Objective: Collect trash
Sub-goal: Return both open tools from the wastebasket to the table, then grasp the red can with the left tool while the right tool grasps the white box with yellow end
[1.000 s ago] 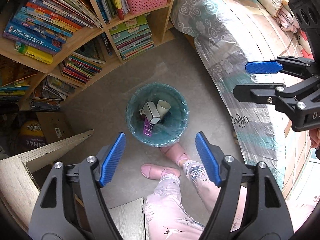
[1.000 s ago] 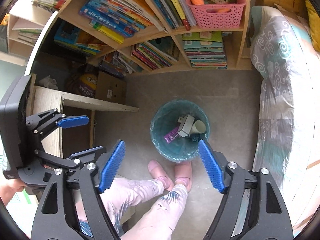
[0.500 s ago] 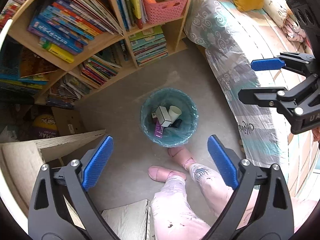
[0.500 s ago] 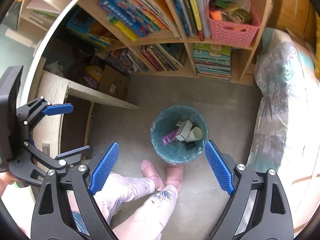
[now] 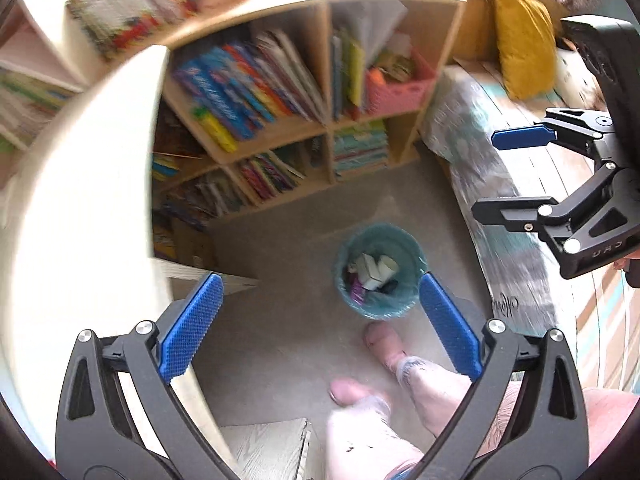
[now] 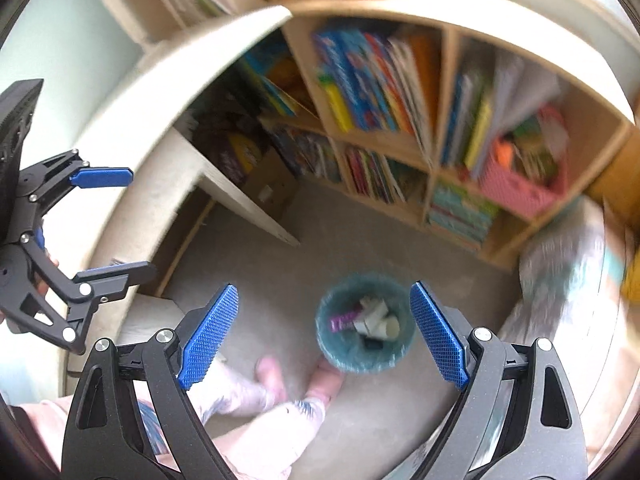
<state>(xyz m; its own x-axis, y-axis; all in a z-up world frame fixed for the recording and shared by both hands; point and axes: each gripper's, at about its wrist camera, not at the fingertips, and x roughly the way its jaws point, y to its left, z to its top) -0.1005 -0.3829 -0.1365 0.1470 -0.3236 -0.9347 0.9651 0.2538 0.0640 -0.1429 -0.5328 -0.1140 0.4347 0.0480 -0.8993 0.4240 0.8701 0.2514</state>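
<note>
A teal-lined trash bin [image 5: 400, 309] stands on the grey floor far below both grippers, also in the right wrist view [image 6: 360, 361]. Inside it lie white boxes [image 5: 371, 273], a paper cup and a purple wrapper [image 6: 342, 322]. My left gripper [image 5: 320, 280] hangs high over the bin; its jaws are opening and nothing is between them. The right gripper [image 6: 323, 286] is open and empty, also high above the bin. Each gripper shows in the other's view, the right gripper [image 5: 486, 174] at the right edge, the left gripper [image 6: 142, 222] at the left edge. Both views are blurred.
A wooden bookshelf [image 5: 320, 132] full of books, holding a pink basket [image 5: 396, 92], stands behind the bin. A bed [image 5: 500, 184] with a yellow pillow [image 5: 520, 52] runs along the right. A white desk edge [image 5: 80, 200] curves on the left. The person's pink slippers [image 5: 384, 340] touch the bin.
Both grippers have risen away from the bin, which now looks smaller. Both pairs of jaws have spread wider. The desk edge has come into view on the left.
</note>
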